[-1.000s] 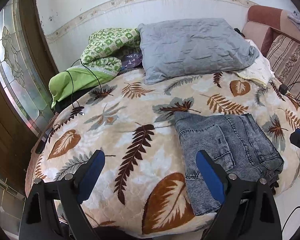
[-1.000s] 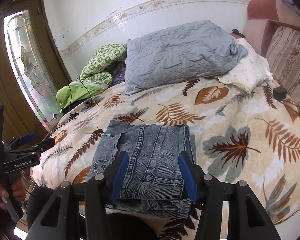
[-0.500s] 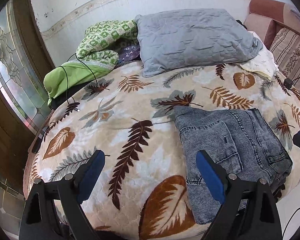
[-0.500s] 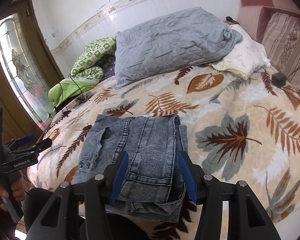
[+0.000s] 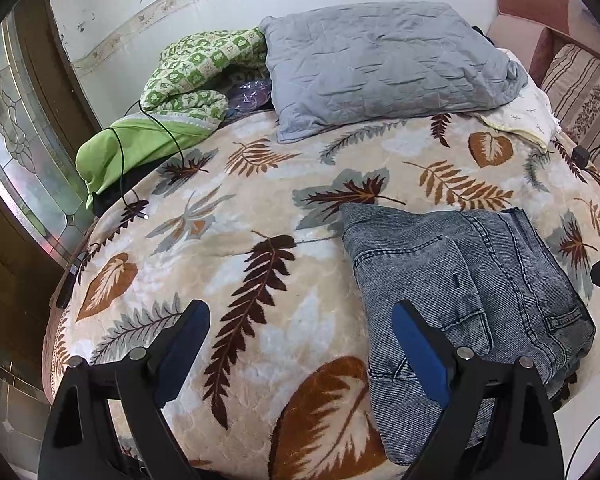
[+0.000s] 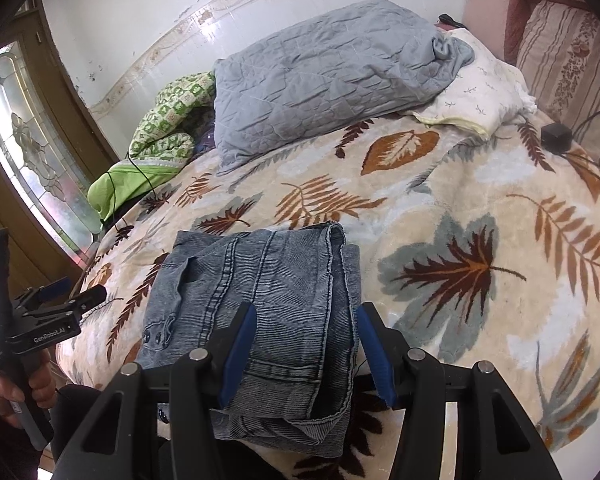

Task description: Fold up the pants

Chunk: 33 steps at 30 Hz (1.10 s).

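Observation:
The grey-blue jeans lie folded into a thick stack near the front edge of the leaf-patterned blanket. They also show in the right wrist view. My left gripper is open and empty, above the blanket just left of the jeans. My right gripper is open, its fingers straddling the near right part of the stack without closing on it. The left gripper also shows from the side in the right wrist view, held in a hand.
A grey quilted pillow and a white pillow lie at the back. A green patterned blanket with a black cable sits back left. A black charger lies right. A glass door stands left.
Both grippers have moved a little closer to the bed and lower. The right gripper's fingers now sit further over the jeans stack. The jeans have not moved.

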Motion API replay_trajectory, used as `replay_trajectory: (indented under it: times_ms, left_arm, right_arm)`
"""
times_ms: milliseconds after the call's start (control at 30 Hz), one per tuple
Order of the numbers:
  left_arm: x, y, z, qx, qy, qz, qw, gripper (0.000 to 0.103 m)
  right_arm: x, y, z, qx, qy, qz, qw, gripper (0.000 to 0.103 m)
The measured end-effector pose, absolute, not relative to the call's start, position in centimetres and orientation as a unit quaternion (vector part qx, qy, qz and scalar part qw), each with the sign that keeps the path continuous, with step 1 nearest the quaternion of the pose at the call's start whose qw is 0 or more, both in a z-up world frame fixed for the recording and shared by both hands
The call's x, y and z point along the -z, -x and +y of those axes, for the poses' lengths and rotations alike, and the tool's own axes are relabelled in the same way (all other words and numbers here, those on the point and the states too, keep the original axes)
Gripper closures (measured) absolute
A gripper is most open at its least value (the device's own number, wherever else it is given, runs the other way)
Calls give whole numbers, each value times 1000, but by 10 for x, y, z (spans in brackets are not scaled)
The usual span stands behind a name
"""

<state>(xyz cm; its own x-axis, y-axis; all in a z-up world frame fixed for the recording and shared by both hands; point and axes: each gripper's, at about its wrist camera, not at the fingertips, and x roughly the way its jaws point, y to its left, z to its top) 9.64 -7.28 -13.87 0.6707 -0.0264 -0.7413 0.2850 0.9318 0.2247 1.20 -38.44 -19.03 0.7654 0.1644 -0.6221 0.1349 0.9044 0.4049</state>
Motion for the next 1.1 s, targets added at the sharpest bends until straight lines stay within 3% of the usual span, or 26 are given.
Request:
replay_trajectory:
  times_ms: [367,967,1100]
  left_arm:
    - [179,-128,-61,155,-74,483,859,10]
    - [210,-133,-67,275,20,539,796,10]
    - [224,-135,-67,292,48,561,773,10]
  right_arm:
    - [220,-23,-402,-28,-280,379,881,41]
    - [257,-36,-411,-48,-344,413,842,40]
    - [262,-36,-409,-56,-365,406,836,33]
